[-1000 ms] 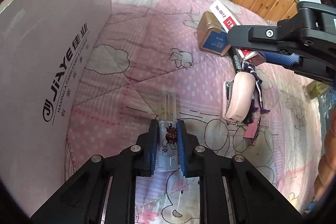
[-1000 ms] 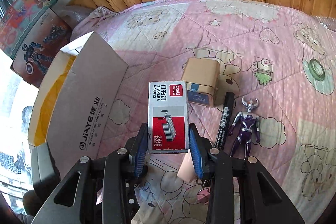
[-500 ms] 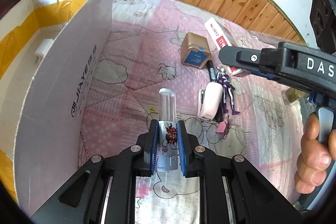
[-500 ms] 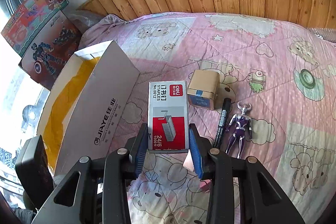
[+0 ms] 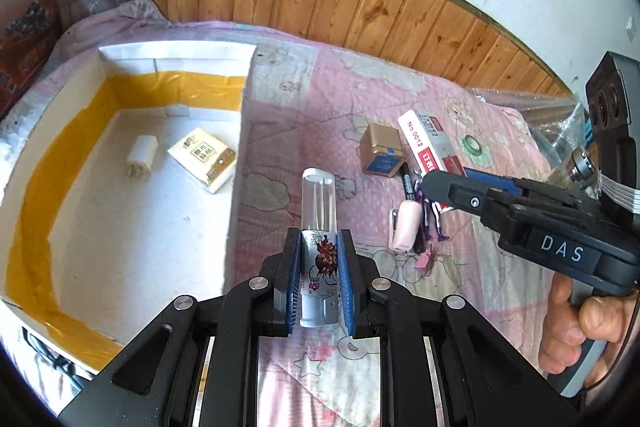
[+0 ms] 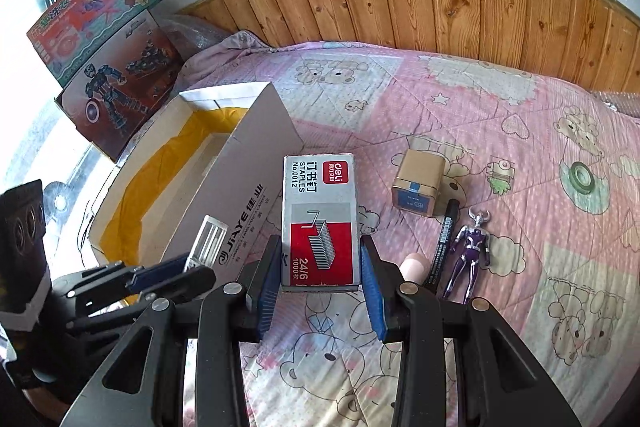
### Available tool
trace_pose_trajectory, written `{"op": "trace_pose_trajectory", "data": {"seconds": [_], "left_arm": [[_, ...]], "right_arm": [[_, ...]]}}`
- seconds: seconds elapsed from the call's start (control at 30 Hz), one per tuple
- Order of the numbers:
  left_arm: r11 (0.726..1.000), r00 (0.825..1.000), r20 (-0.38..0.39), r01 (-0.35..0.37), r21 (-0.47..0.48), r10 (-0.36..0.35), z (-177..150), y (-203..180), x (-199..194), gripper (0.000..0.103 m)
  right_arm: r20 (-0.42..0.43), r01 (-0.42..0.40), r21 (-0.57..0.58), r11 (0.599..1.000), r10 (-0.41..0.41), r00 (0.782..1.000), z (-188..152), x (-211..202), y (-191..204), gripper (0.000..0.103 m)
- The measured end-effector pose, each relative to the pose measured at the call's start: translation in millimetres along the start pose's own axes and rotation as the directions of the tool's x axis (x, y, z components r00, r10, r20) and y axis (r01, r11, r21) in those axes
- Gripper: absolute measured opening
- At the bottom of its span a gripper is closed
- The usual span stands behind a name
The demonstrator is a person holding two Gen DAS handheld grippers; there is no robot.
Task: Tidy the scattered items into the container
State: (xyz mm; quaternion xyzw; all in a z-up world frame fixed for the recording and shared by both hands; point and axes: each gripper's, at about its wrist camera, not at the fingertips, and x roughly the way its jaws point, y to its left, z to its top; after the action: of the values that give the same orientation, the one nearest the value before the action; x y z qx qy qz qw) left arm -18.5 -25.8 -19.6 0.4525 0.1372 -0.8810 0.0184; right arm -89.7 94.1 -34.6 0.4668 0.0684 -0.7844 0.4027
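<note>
A pink cartoon-print quilt (image 6: 460, 99) is being shown with an open cardboard box (image 5: 240, 131) lying on it at the left; a white adapter (image 5: 141, 155) and a small packet (image 5: 202, 159) are lying inside. A staples box (image 6: 318, 219) is being gripped between the half-spread fingers of the right gripper (image 6: 320, 287). A clear tube (image 5: 318, 227) is being pinched, jaws nearly together, by the left gripper (image 5: 320, 283), beside the box wall. A tan box (image 6: 418, 187), marker (image 6: 442, 243), purple figure (image 6: 470, 251) and pink stapler (image 5: 404, 225) are lying on the quilt.
</note>
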Motion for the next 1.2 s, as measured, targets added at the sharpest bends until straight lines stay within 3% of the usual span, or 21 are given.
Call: {"op": "trace_pose_trajectory", "data": {"seconds": [0.17, 0.4, 1.2], "left_arm": [[0.999, 0.999, 0.019, -0.038, 0.026, 0.037, 6, 19, -15, 0.018], [0.997, 1.0, 0.019, -0.009, -0.083, 0.01, 2, 55, -16, 0.018], [0.985, 0.999, 0.042, -0.016, -0.174, 0.023, 8, 106, -32, 0.018]], "right_arm": [[0.005, 0.001, -0.031, 1.0, -0.001, 1.0, 2, -2, 19, 0.039], [0.011, 0.006, -0.056, 0.998, -0.005, 1.0, 4, -1, 40, 0.039], [0.083, -0.018, -0.084, 0.996, 0.025, 0.996, 19, -21, 91, 0.039]]}}
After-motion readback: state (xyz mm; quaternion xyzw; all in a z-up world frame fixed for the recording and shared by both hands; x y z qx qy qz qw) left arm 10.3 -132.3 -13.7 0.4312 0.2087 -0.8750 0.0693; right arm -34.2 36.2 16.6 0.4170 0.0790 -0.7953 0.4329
